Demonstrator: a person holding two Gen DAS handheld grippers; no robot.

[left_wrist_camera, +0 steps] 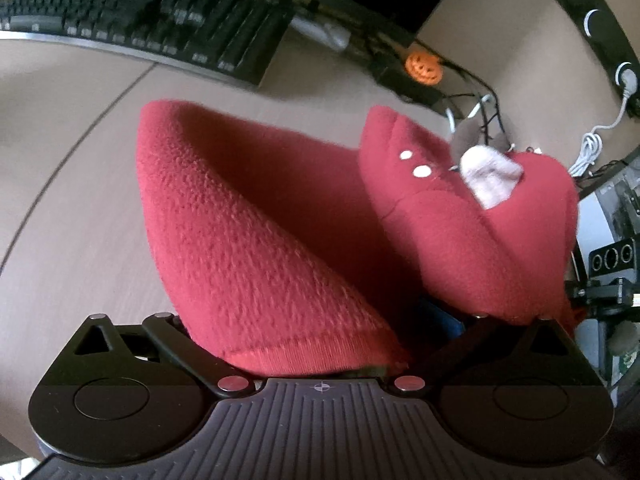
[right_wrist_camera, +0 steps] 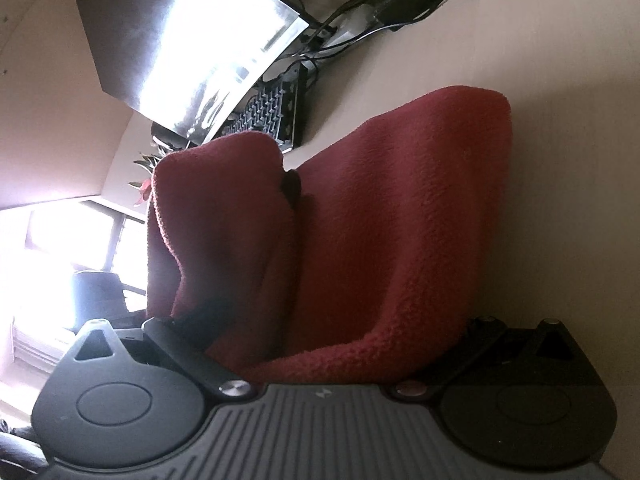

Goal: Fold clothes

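Beige desk (left_wrist_camera: 80,184) (keyboard (left_wrist_camera: 132,20) behind); bright window (right_wrist_camera: 72,232).

Nubby red fleece garment (left_wrist_camera: 256,240) lies on a smooth, matt, wood-look desk (left_wrist_camera: 72,208).

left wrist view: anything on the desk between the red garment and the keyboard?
Nothing: bare desk separates the red garment from the keyboard, in the left wrist view.

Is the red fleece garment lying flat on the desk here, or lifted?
Lifted. The garment hangs bunched from both grippers, left and right, in loose draped folds above the desk, not spread flat.
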